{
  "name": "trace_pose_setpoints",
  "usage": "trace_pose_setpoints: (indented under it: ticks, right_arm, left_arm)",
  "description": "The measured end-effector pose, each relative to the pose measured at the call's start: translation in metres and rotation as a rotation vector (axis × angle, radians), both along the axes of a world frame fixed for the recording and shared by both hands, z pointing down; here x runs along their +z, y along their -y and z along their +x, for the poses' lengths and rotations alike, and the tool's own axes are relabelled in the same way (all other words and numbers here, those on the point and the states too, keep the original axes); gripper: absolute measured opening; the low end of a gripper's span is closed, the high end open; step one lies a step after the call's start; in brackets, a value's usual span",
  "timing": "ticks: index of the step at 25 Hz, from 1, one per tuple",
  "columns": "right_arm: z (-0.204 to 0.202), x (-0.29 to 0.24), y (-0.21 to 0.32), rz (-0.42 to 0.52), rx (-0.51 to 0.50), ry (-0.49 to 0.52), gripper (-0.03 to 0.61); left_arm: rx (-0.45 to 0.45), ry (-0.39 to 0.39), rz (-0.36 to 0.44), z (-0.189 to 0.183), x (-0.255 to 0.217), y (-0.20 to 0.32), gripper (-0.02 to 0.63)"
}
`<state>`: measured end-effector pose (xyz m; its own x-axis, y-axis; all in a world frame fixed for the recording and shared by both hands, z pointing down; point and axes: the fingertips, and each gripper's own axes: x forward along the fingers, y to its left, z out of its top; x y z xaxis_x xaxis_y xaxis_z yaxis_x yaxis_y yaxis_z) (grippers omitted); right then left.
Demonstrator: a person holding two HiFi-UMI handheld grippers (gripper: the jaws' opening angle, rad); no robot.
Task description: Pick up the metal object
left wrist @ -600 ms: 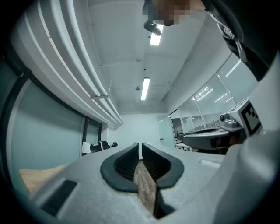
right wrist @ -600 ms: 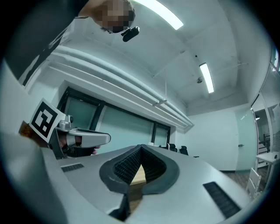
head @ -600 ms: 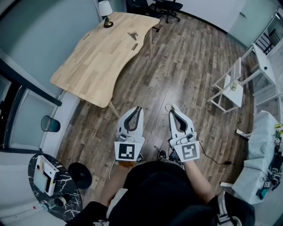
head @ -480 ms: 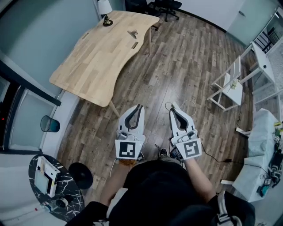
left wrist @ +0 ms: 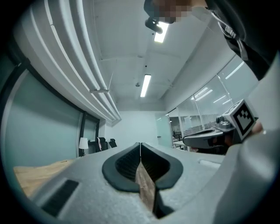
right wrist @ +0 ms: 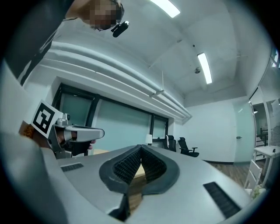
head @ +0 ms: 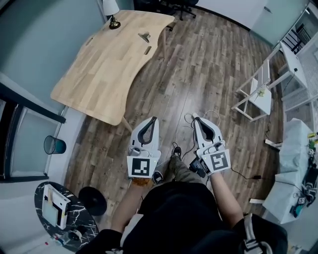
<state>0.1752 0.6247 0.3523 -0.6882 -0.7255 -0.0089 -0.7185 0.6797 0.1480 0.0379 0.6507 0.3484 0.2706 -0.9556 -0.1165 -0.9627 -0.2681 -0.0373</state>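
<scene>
We held both claws low in front of us over the wooden floor, neither carrying anything. The left claw was clenched, its pads meeting tip to tip with nothing between them, and the right claw was clenched and empty as well.

The metal object lay on the table near its far right edge, short of the far corner where a lamp stood. A small dark block lay just beside it on the nearer side. It was well apart from both claws, ahead of us and to the left, closer to the left claw's line.

We judged it small, stiff and light, likely smooth enough to slip. It was too small for us to read its shape, so we would pinch across its narrowest part, squarely.
</scene>
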Motion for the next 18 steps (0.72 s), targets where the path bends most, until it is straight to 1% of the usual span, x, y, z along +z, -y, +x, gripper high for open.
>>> trace_pose_setpoints:
  ticks: [4,7,9,11,15,18]
  right_arm:
    - [0.001,0.003,0.039,0.026,-0.027,0.021,0.003]
    - [0.002,0.002,0.071,0.012,-0.056,0.051,0.003]
    - [0.010,-0.001,0.092,0.003,-0.062,0.058,0.003]
    - [0.018,-0.002,0.116,0.003,-0.064,0.061,0.003]
    - [0.024,0.000,0.156,-0.003,-0.092,0.070,0.003]
    - [0.047,-0.002,0.178,-0.018,-0.087,0.076,0.003]
  left_arm:
    - [-0.019,0.022,-0.022,0.006,0.005,0.036,0.021]
    - [-0.027,0.043,-0.019,0.017,0.000,0.069,0.021]
    - [-0.019,0.058,-0.019,0.031,-0.005,0.092,0.021]
    - [-0.012,0.057,-0.017,0.043,-0.010,0.116,0.023]
    - [-0.030,0.043,-0.016,0.052,-0.012,0.155,0.022]
    - [-0.027,0.085,-0.024,0.075,-0.010,0.179,0.023]
